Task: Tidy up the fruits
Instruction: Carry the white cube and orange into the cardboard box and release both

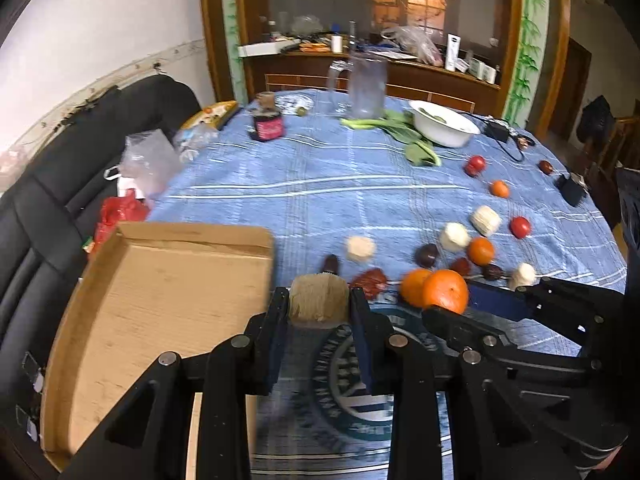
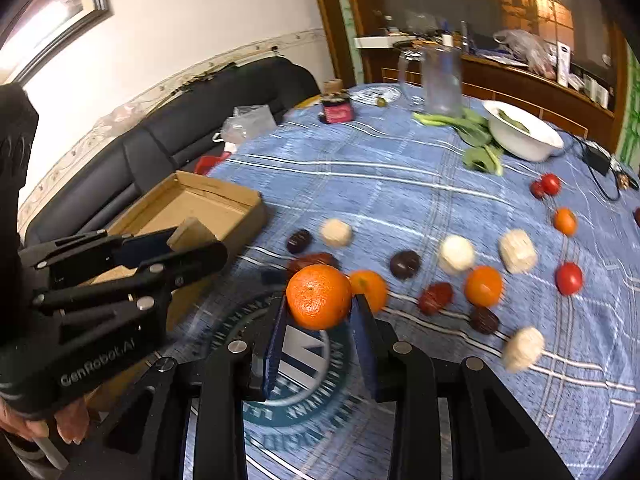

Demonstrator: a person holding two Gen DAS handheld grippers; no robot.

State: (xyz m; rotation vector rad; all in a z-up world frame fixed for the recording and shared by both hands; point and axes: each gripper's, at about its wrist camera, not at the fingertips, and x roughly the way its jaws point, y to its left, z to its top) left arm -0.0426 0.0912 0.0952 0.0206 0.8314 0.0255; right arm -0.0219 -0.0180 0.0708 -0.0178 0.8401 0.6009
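Note:
My left gripper (image 1: 319, 300) is shut on a pale corn piece (image 1: 318, 300) and holds it beside the right wall of the open cardboard box (image 1: 160, 292). In the right wrist view the same gripper (image 2: 192, 240) holds the corn piece (image 2: 191, 232) over the box (image 2: 192, 208). My right gripper (image 2: 320, 300) is shut on an orange (image 2: 319, 297) above the blue cloth; it also shows in the left wrist view (image 1: 446, 293). Other oranges (image 2: 483, 286), tomatoes (image 2: 569, 278), dark fruits (image 2: 405, 265) and corn pieces (image 2: 517, 251) lie scattered on the cloth.
A white bowl (image 2: 524, 136) with leafy greens (image 2: 478, 136) beside it, a clear pitcher (image 2: 440, 80) and a dark jar (image 2: 337, 110) stand at the far side. A black sofa (image 1: 48, 184) with plastic bags runs along the left. A black adapter and cable (image 2: 598, 160) lie at far right.

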